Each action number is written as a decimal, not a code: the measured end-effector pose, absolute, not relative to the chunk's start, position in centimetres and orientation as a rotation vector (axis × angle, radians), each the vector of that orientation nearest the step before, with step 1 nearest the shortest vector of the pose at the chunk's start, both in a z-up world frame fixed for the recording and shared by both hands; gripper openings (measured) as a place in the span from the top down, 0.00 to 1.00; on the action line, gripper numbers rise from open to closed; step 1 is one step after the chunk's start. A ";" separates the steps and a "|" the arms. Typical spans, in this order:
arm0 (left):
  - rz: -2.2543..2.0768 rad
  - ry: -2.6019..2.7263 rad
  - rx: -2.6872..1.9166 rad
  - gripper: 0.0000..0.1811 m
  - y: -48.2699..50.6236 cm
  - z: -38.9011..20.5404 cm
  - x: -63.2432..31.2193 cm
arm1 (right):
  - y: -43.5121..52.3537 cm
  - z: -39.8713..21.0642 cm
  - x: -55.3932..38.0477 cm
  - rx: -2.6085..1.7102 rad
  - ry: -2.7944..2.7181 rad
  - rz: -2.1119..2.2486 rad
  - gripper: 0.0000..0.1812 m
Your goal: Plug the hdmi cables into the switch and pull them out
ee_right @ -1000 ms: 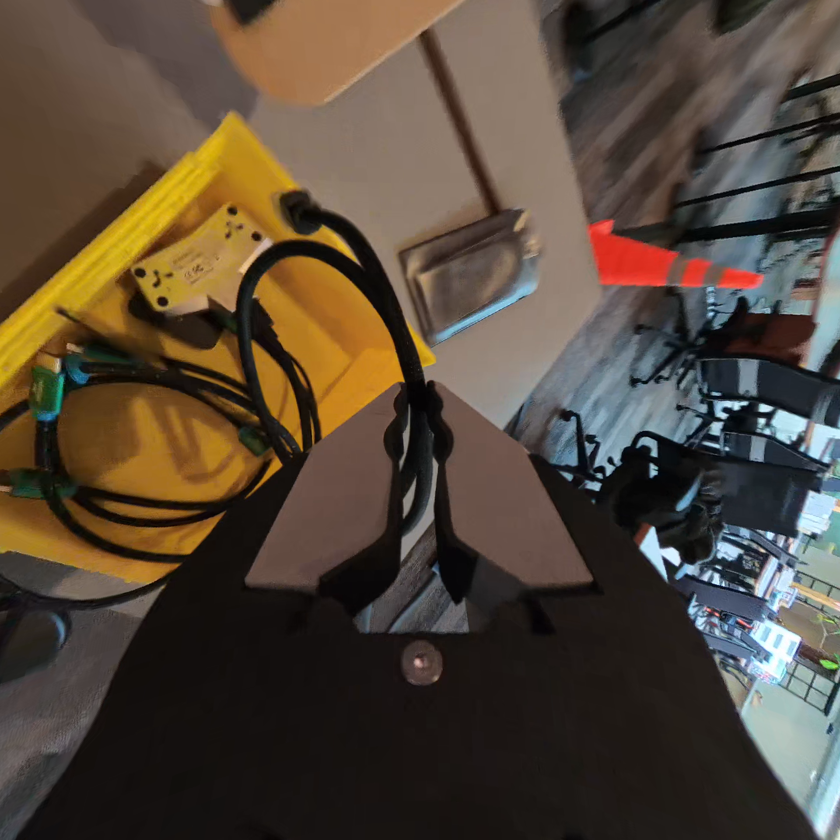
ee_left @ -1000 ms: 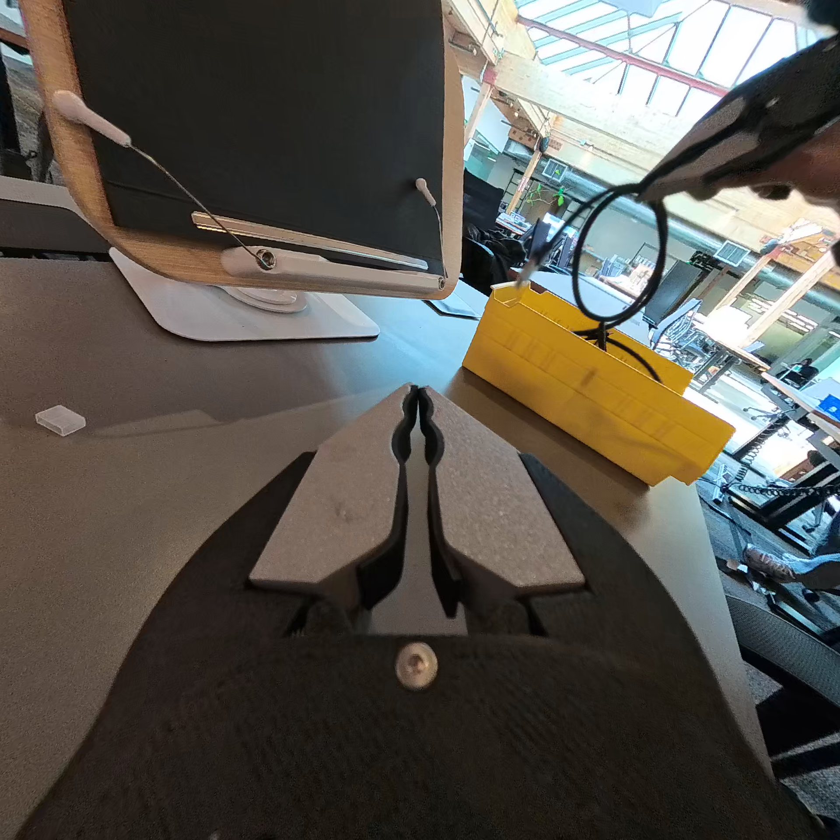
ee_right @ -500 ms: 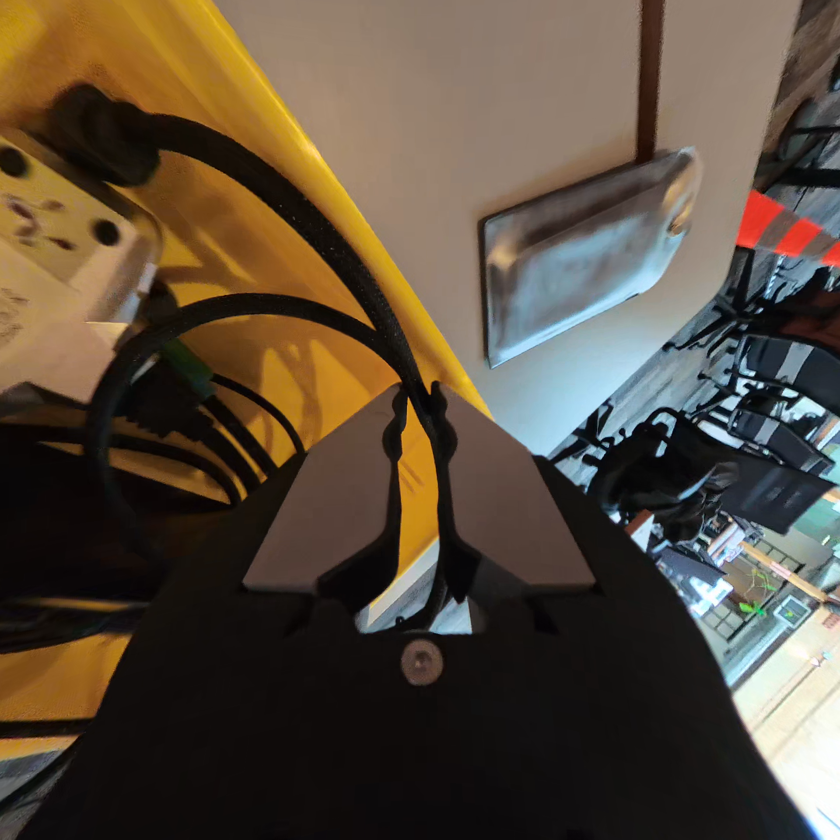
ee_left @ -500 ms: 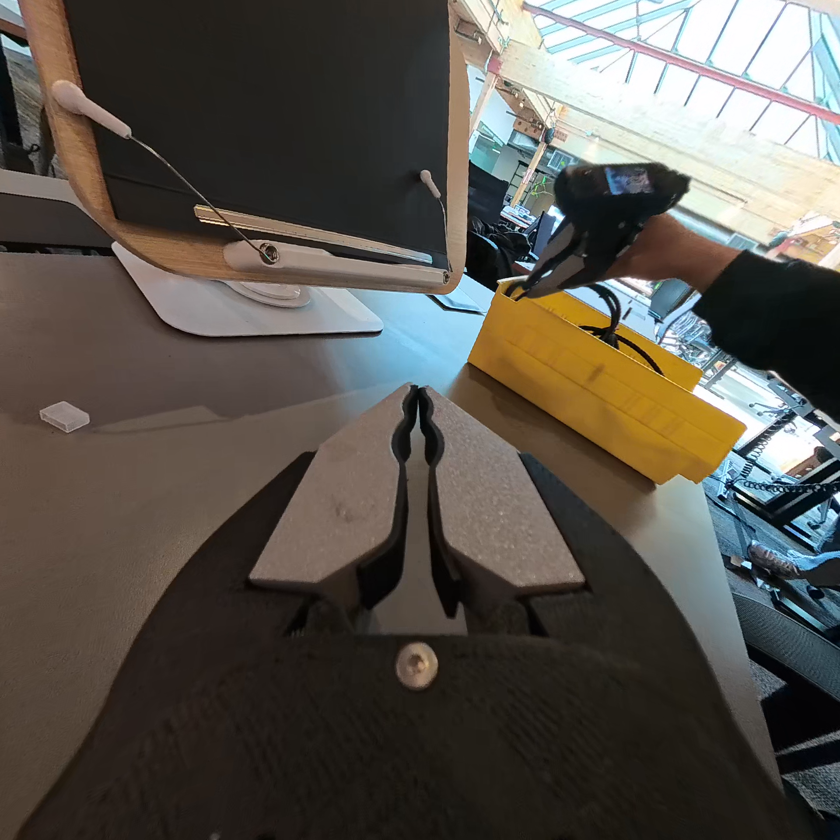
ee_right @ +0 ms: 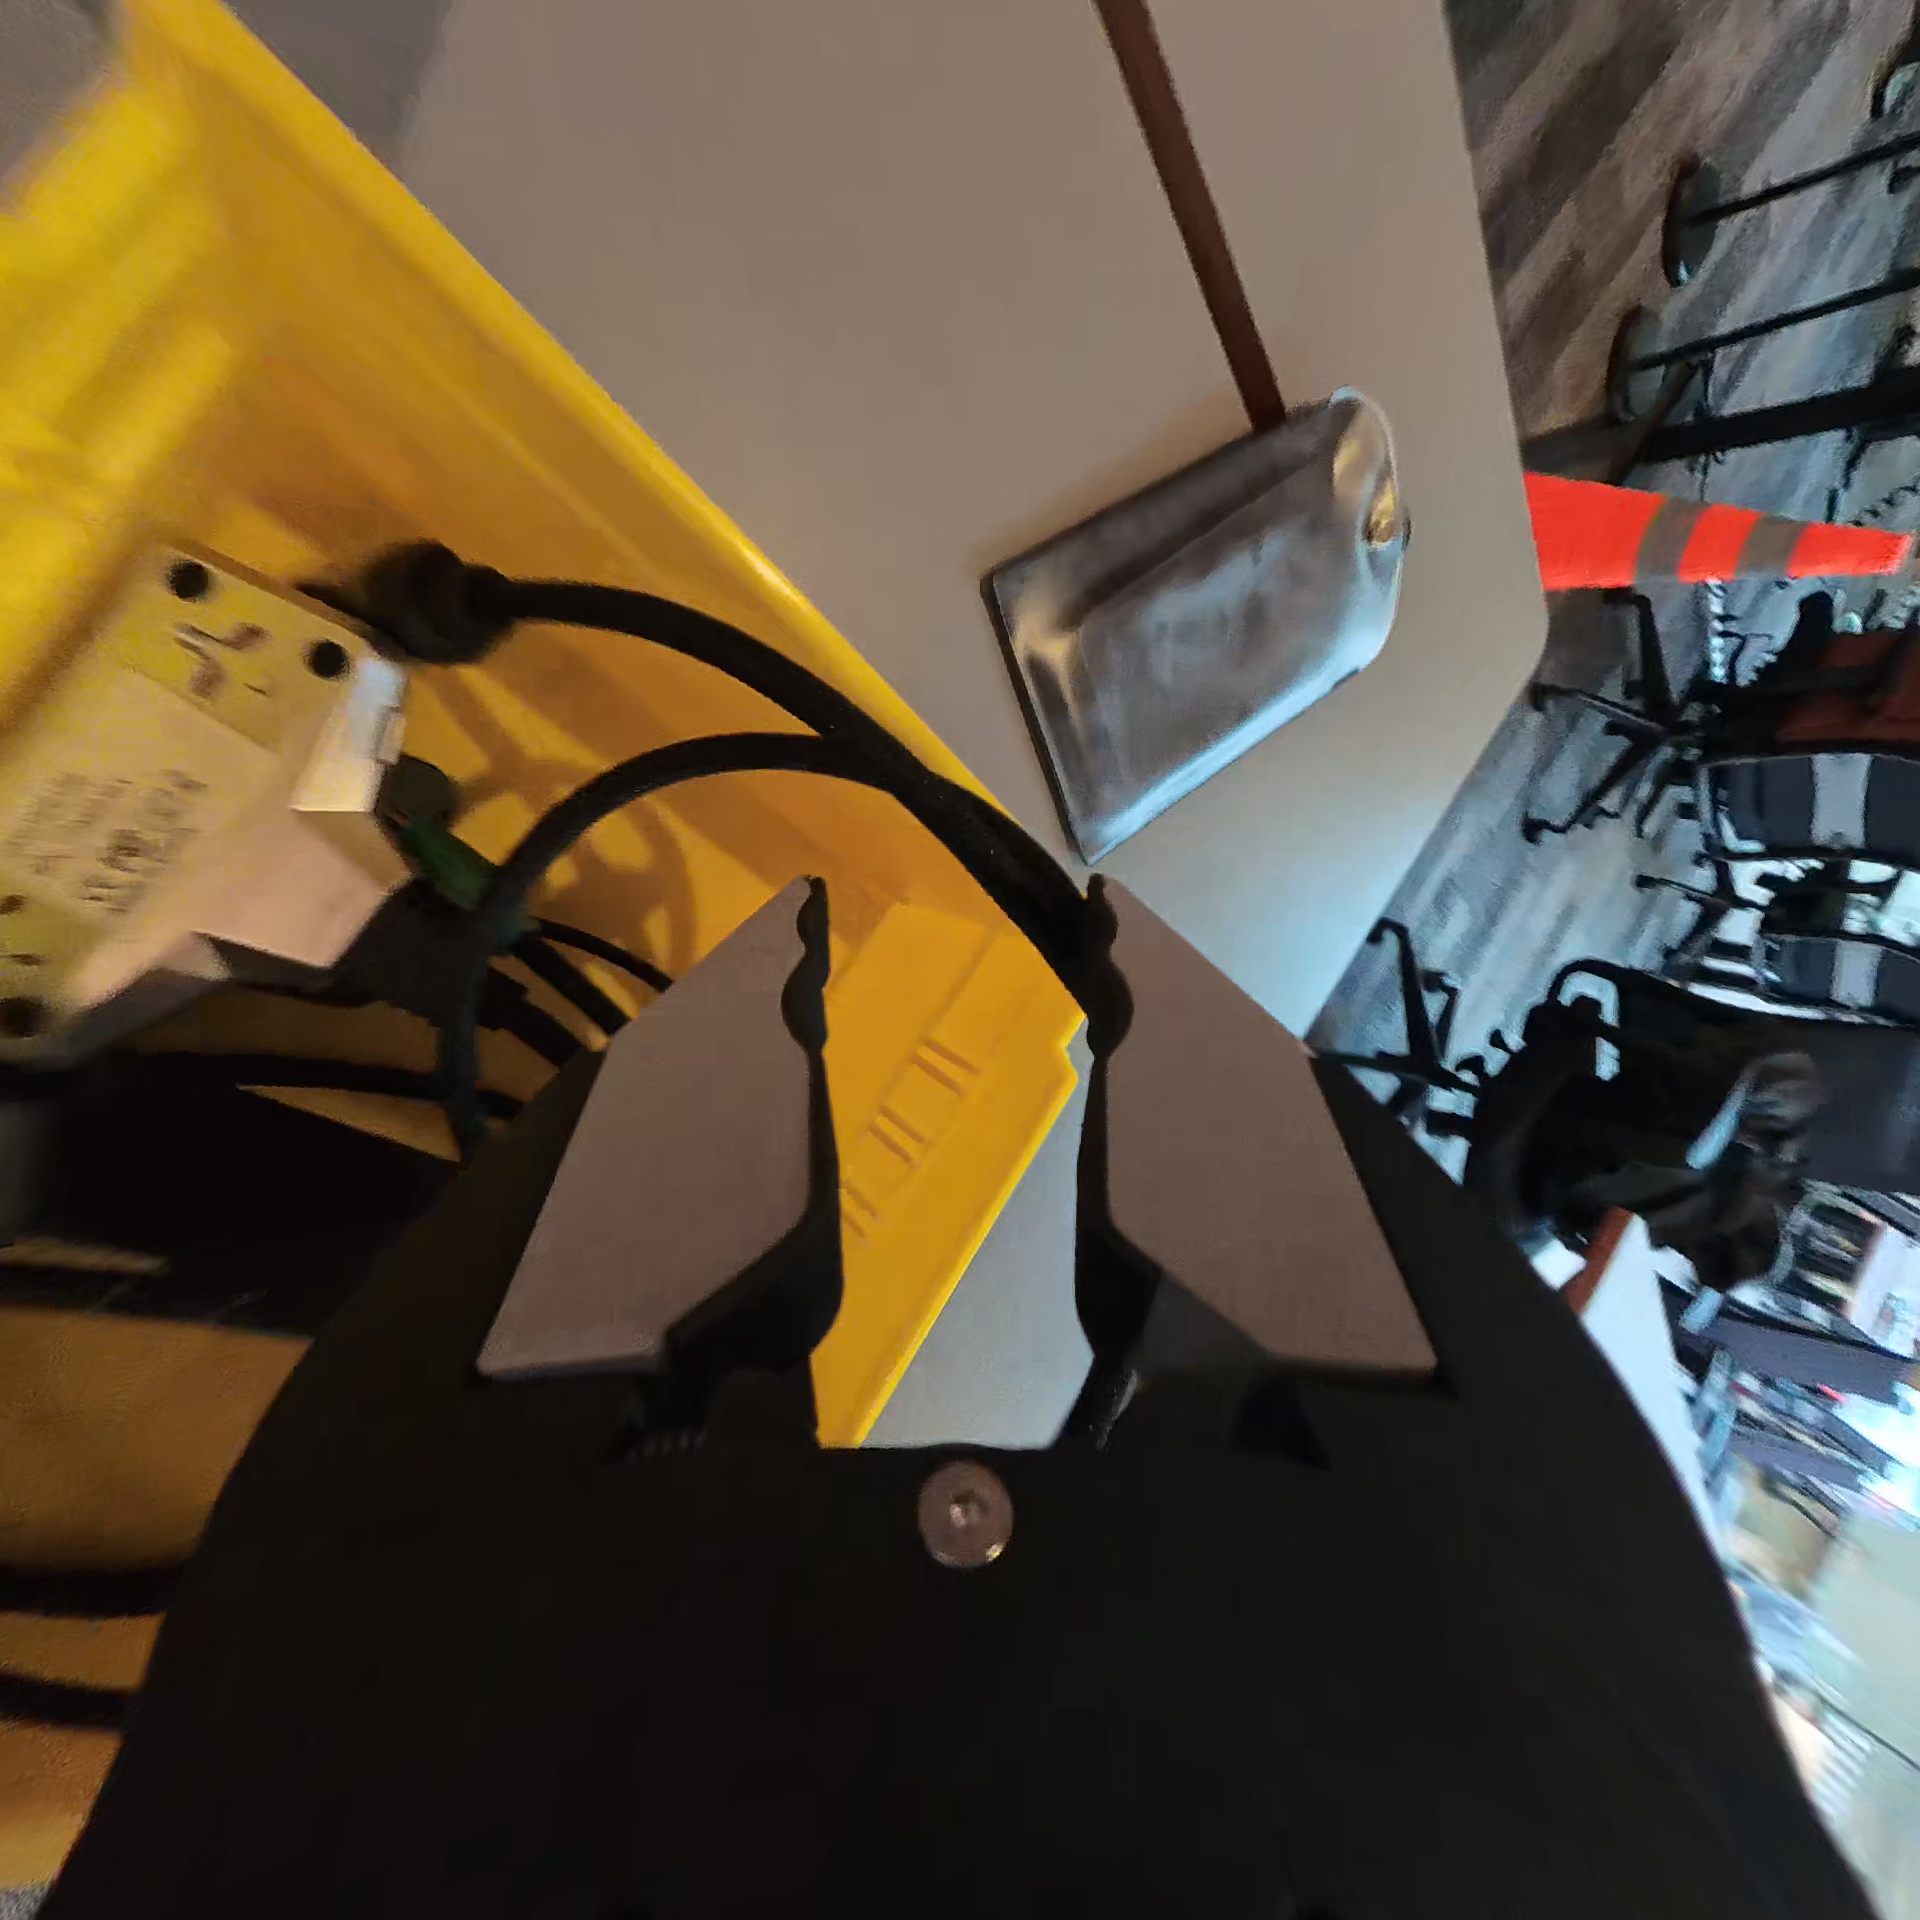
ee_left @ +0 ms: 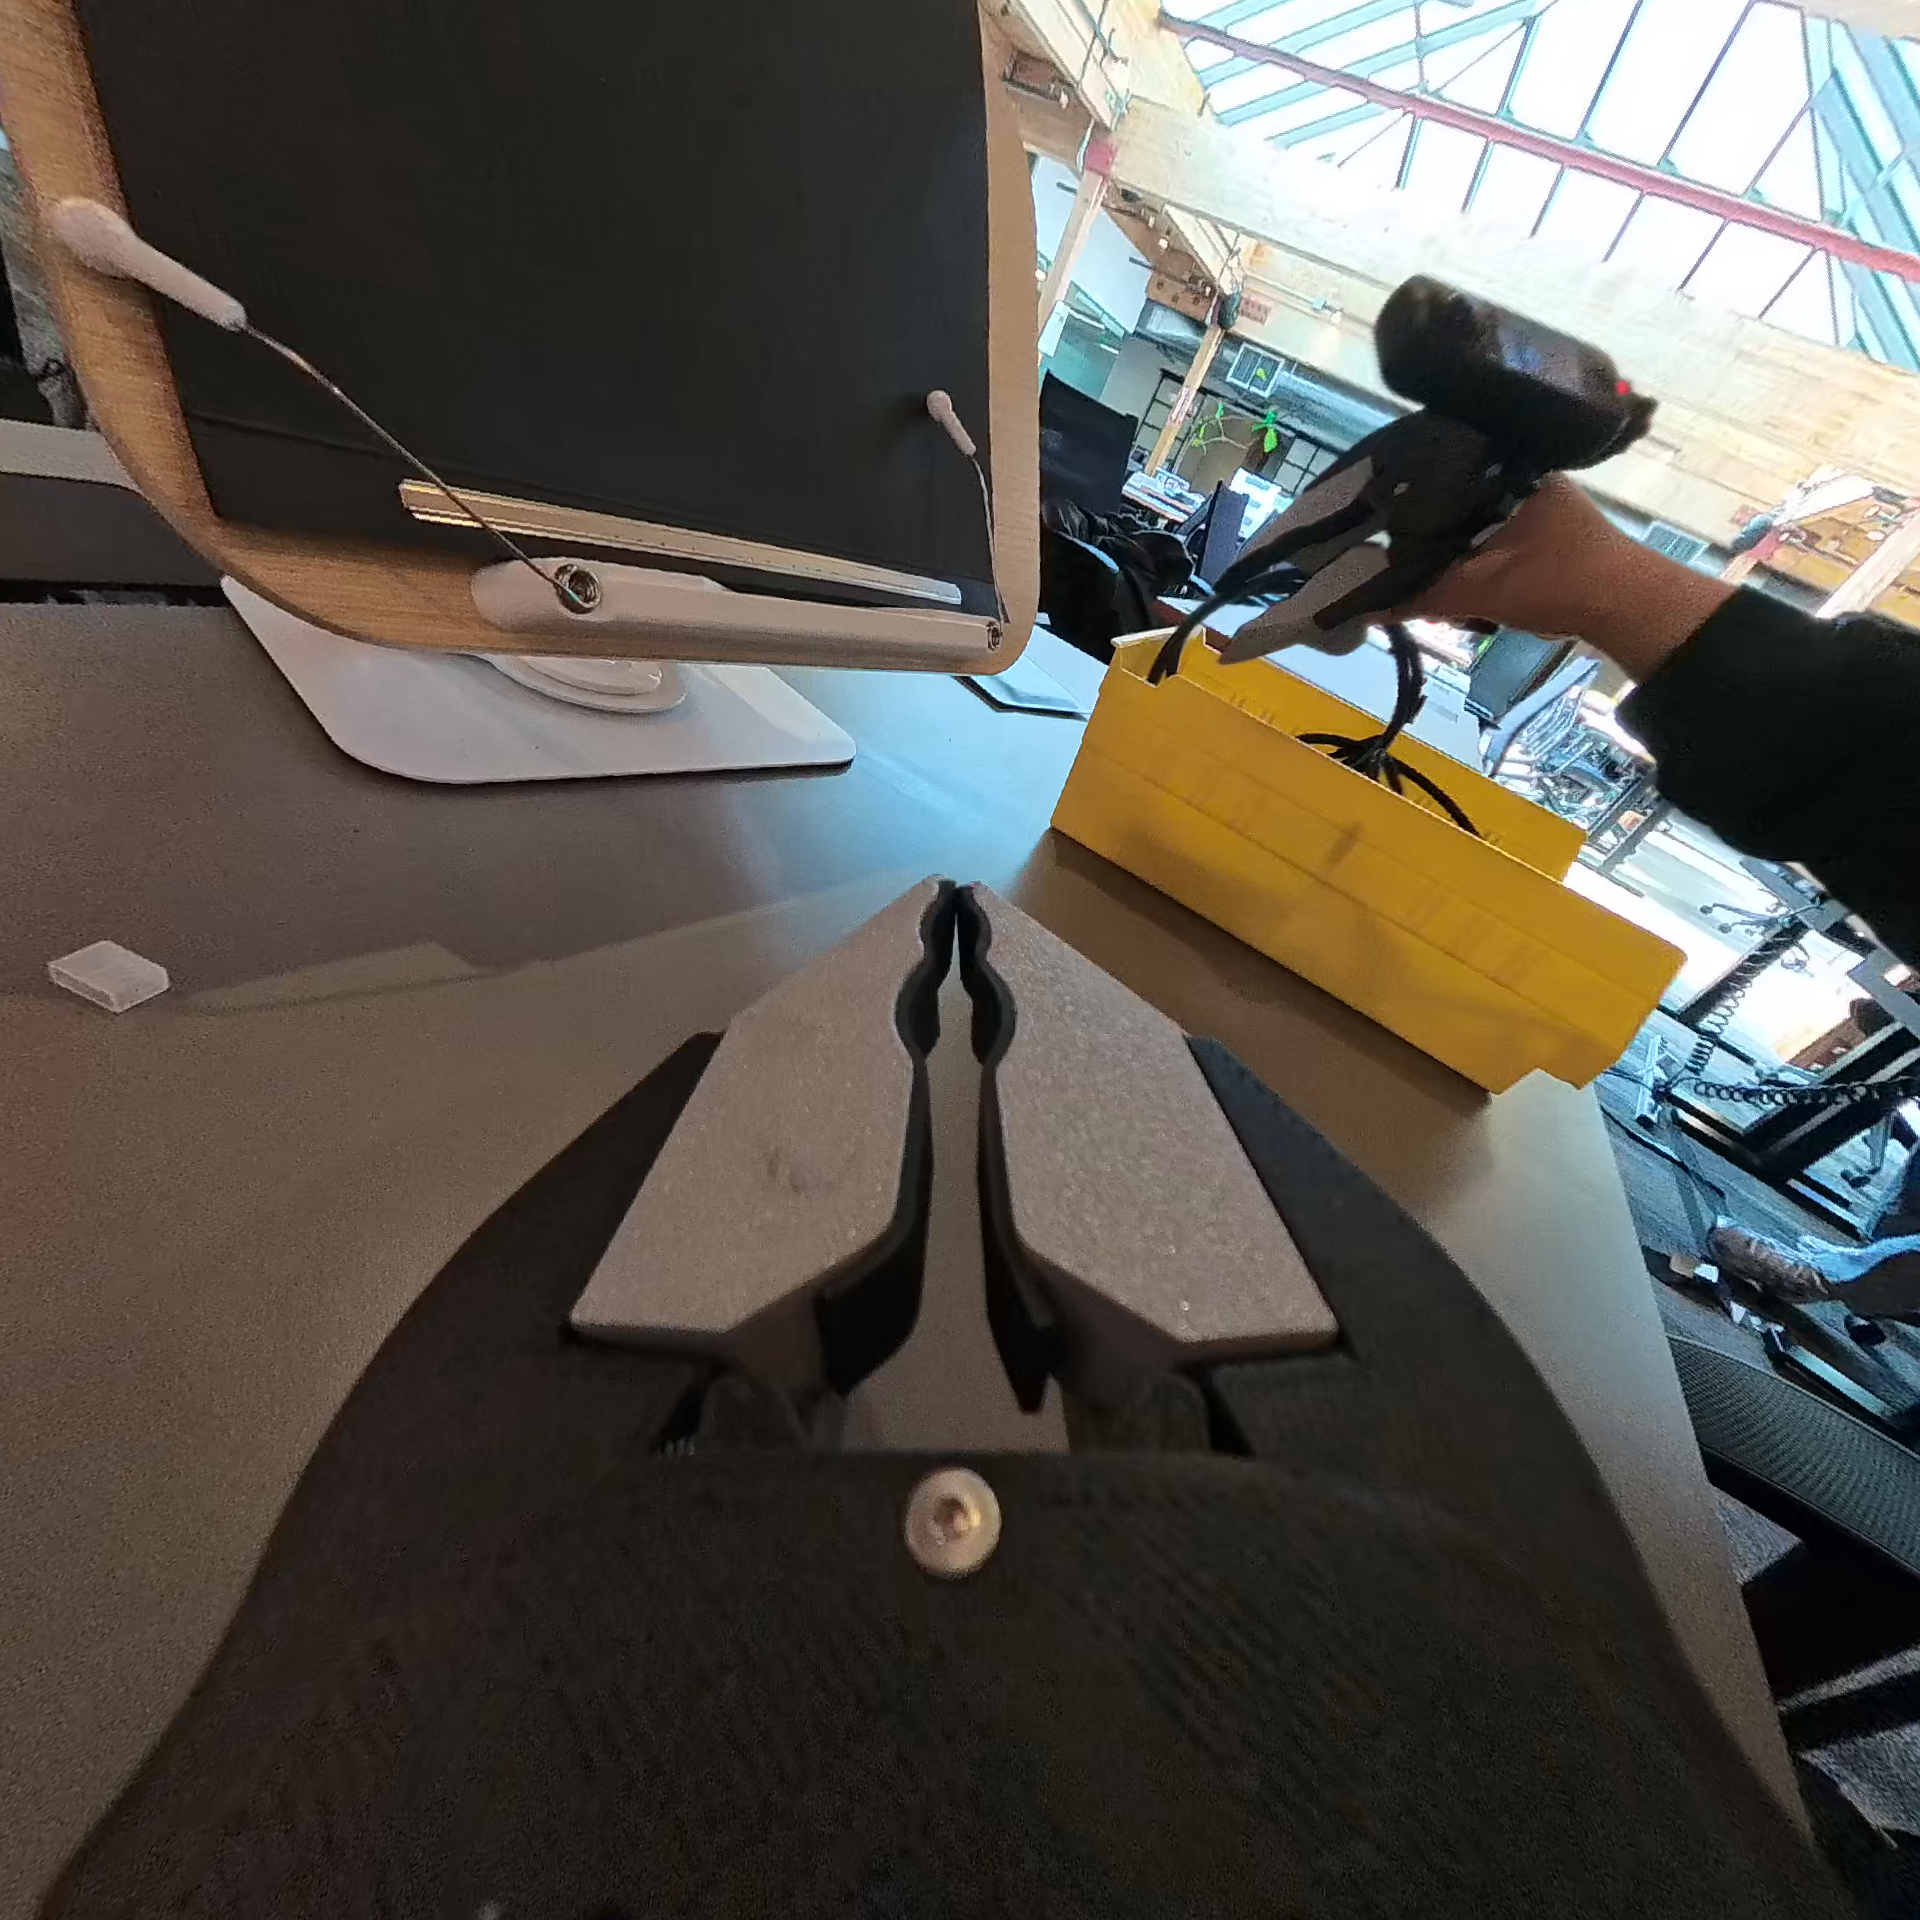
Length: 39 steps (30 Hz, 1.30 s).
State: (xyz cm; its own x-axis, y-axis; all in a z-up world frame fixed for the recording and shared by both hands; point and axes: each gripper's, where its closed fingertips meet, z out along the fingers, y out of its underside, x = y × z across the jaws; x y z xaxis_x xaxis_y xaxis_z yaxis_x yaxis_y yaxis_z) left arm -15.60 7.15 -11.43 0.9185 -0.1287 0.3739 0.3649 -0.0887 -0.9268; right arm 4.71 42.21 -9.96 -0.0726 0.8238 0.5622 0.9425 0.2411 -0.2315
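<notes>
HDMI cable (ee_right: 727, 665) released: right gripper's (ee_right: 951, 914) jaws parted.

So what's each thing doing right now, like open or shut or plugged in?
Left gripper: shut, empty, over the grey table.
Right gripper: open, black braided cable against one finger.
White switch box: in the yellow plastic bin, cables plugged in.

A matt, grainy grey finish is seen on the left gripper (ee_left: 957, 906) fingers, set in a coarse black body. Smooth yellow plastic forms the bin (ee_left: 1340, 914) ahead to its right. Braided black cloth sheathes the cable (ee_right: 727, 665) beyond the right gripper (ee_right: 951, 914). A wood-grain rim borders the stand (ee_left: 1013, 312) ahead.
</notes>
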 end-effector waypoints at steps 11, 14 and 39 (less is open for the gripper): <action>-0.419 -0.033 -1.591 1.00 7.2 -10.8 -13.0 | 39.5 -1.1 9.9 -1.643 -1.576 -0.090 0.73; -0.334 0.089 -1.618 1.00 7.1 -11.0 -11.0 | 38.4 0.8 12.5 -1.662 -1.446 -0.003 0.75; 0.326 -0.555 -1.761 0.69 -19.0 -10.1 -10.4 | 19.0 -9.3 18.7 -1.611 -1.251 0.738 0.56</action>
State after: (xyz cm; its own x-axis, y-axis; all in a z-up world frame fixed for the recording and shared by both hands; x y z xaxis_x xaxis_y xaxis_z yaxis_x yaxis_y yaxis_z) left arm -10.37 -18.97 -10.10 0.8469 0.5270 0.0707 0.1956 -0.1853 -0.9630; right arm 18.65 18.97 -9.30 0.2989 0.9508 0.0811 0.3886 -0.0437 -0.9204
